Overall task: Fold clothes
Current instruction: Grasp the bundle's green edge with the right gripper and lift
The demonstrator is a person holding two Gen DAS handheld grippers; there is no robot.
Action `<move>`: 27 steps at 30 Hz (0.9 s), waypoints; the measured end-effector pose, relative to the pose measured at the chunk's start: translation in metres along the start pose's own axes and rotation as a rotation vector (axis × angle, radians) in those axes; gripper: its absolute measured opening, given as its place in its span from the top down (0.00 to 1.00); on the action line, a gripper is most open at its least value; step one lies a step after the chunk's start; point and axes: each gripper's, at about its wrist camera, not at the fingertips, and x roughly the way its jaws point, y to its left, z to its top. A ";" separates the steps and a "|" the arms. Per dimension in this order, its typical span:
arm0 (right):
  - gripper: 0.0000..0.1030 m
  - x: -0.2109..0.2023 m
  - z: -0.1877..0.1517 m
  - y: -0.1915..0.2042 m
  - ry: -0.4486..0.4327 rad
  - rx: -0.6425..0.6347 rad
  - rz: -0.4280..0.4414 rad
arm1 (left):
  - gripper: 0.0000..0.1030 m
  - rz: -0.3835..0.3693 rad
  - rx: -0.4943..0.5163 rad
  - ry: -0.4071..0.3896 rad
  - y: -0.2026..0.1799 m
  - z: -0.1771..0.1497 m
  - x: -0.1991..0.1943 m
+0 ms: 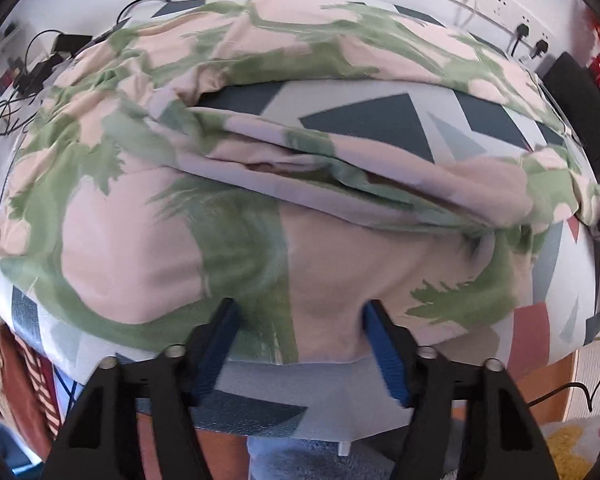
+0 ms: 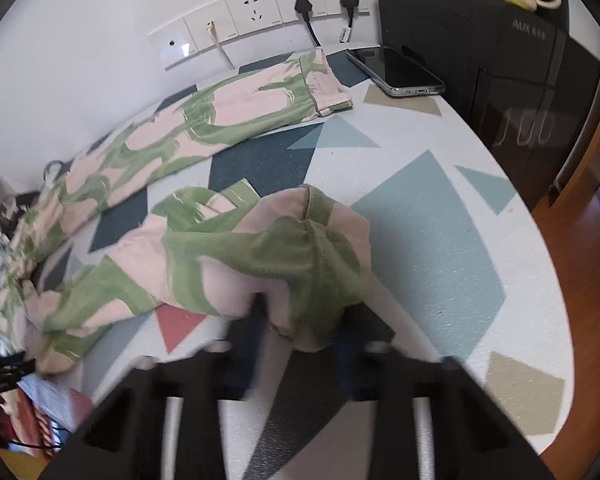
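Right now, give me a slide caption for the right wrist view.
Right hand-held gripper pinches a pink-and-green trouser leg above the patterned table, phone beyond.

Right hand-held gripper pinching pink-green trousers, phone beyond

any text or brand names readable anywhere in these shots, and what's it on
"AUX", followed by small characters too blurred to read: on the black appliance at the table's far right corner.
Small print under the wall sockets: too small to read.
White tag on a plugged-in cable: unreadable.
No readable text in the left wrist view.
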 end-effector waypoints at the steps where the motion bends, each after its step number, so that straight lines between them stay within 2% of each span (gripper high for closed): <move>1: 0.85 -0.005 0.000 0.000 -0.010 0.003 0.018 | 0.50 0.010 0.000 0.001 0.001 0.000 -0.001; 3: 0.86 -0.018 0.000 0.002 -0.029 0.000 0.039 | 0.52 0.043 -0.026 0.009 0.005 -0.003 -0.002; 7: 0.89 -0.055 0.005 0.007 -0.059 0.043 0.086 | 0.54 0.050 -0.043 0.026 0.016 -0.012 -0.004; 12: 0.90 -0.098 0.020 0.011 -0.129 0.113 0.176 | 0.54 0.058 -0.040 0.029 0.020 -0.019 -0.006; 14: 0.90 -0.102 0.035 0.006 -0.152 0.157 0.208 | 0.54 0.060 -0.039 0.028 0.020 -0.020 -0.006; 18: 0.90 -0.069 0.075 0.004 -0.182 0.134 0.148 | 0.54 0.066 -0.037 0.022 0.016 -0.021 -0.006; 24: 0.88 0.021 0.121 0.000 -0.105 0.157 0.042 | 0.51 0.075 -0.048 0.026 0.011 -0.022 -0.006; 25: 0.83 0.030 0.125 -0.002 -0.085 0.166 0.023 | 0.51 0.076 -0.054 0.028 0.010 -0.022 -0.005; 26: 0.68 0.037 0.129 -0.003 -0.065 0.176 -0.001 | 0.50 0.076 -0.060 0.029 0.010 -0.022 -0.005; 27: 0.57 0.039 0.131 -0.005 -0.066 0.183 -0.021 | 0.49 0.075 -0.065 0.029 0.010 -0.022 -0.005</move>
